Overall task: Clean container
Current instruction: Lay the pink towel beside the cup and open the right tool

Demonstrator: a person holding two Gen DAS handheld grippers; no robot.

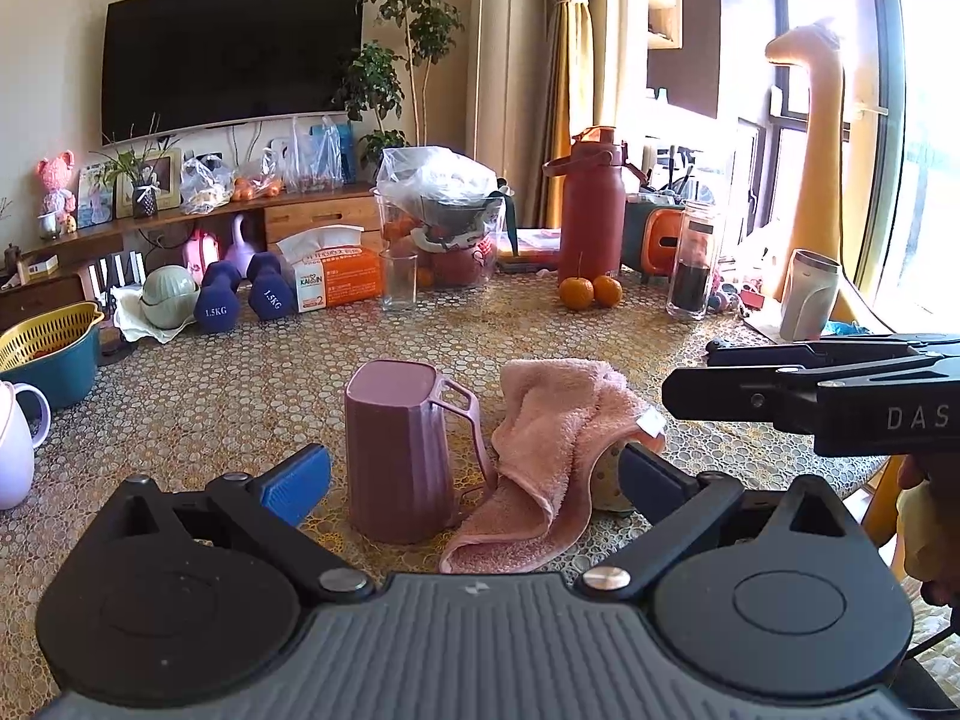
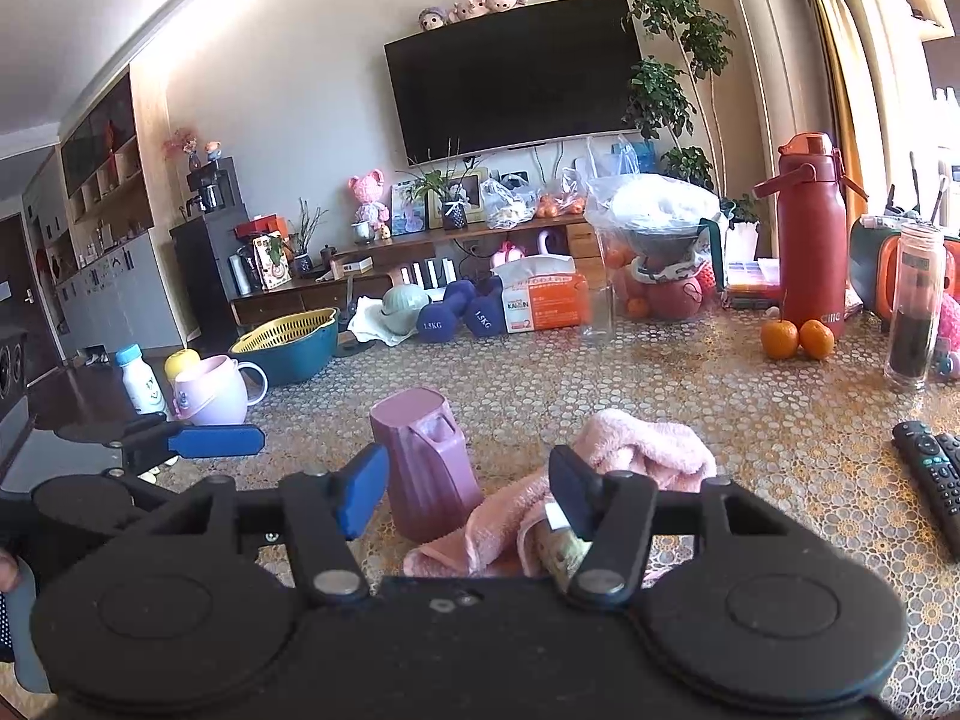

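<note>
A mauve ribbed mug stands on the patterned table, apparently upside down, with its handle toward a crumpled pink towel just to its right. The towel partly covers a small spotted object. My left gripper is open, low over the table, with the mug and towel between and just beyond its blue fingers. My right gripper is open too, close in front of the mug and towel. In the left wrist view it shows side-on at the right.
Behind stand a glass tumbler, a tissue box, dumbbells, a red flask, two oranges and a glass jar. A remote lies at the right. A lilac mug and a basket sit at the left.
</note>
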